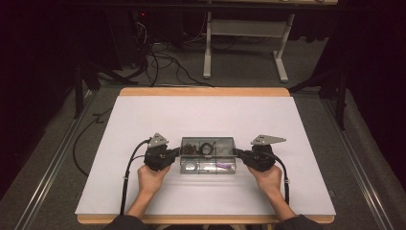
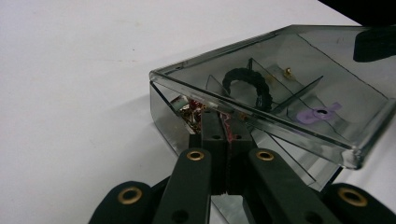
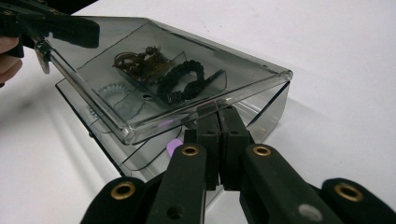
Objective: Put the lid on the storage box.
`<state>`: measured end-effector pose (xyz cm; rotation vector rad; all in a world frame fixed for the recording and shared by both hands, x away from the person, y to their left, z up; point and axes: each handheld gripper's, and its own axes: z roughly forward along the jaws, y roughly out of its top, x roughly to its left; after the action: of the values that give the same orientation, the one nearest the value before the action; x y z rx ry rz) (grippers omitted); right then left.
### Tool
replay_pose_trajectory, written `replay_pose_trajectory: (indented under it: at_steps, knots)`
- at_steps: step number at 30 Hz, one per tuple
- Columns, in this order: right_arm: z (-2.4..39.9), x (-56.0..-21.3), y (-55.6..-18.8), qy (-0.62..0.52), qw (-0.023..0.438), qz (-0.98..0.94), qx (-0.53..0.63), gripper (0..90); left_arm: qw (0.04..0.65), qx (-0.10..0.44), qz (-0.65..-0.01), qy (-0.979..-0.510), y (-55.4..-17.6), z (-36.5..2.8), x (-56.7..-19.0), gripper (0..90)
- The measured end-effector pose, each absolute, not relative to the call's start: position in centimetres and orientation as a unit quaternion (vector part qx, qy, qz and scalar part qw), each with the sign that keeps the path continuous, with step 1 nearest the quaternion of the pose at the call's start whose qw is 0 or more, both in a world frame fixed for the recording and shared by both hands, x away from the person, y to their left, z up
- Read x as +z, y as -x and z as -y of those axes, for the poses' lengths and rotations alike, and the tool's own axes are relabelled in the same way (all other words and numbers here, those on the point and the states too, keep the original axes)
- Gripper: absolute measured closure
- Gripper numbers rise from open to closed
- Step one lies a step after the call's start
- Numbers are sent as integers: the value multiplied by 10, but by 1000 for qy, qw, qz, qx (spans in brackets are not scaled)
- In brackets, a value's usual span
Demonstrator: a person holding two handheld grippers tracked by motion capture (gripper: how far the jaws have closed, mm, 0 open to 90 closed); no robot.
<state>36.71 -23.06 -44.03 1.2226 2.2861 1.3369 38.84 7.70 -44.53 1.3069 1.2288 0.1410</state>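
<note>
Scene: a person at a table covered with a white sheet (image 1: 143,143), forearms coming in from the near edge, a gripper in each hand.
Box: a clear smoked-plastic compartment box (image 1: 208,155) sits near the middle of the sheet, towards the person's side, between the two grippers.
Lid: the hinged lid (image 2: 280,88) is raised a little off the base, its edge tilted up where the jaws meet it.
Left gripper: the left gripper (image 1: 172,154) meets the box's left end; its jaws are pressed together, their tips under the raised lid edge, nothing clamped between them.
Right gripper: the right gripper (image 1: 242,155) meets the box's right end, jaws likewise clenched flat against each other, tips tucked beneath the lid.
Contents: a black braided bracelet (image 2: 250,86) in a middle compartment, a tangle of brownish jewellery (image 3: 140,63) beside it, a small purple piece (image 2: 320,113) in another compartment.
Background: cables (image 1: 158,62) on the floor beyond the table, and a white frame (image 1: 244,43).
</note>
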Motion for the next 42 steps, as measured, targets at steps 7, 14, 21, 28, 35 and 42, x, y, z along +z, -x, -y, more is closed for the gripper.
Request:
replay_pose_trajectory:
  at_steps: [7, 14, 21, 28, 35, 42]
  knots:
    - [230, -442, -362, -413, 114, -780, 456, 897, 626, 62, -533, -566, -382, -78, -446, 894]
    - [230, -442, -358, -409, 118, -783, 454, 895, 628, 70, -525, -571, -375, -78, -446, 892]
    - [230, -443, -351, -404, 121, -784, 455, 895, 632, 65, -526, -566, -369, -81, -449, 890]
    - [230, -444, -346, -401, 124, -785, 455, 894, 636, 65, -525, -562, -363, -82, -450, 886]
    - [232, -446, -343, -400, 128, -787, 453, 894, 638, 67, -527, -558, -360, -86, -451, 886]
    - [233, -447, -339, -401, 128, -785, 454, 895, 637, 69, -527, -558, -356, -86, -452, 882]
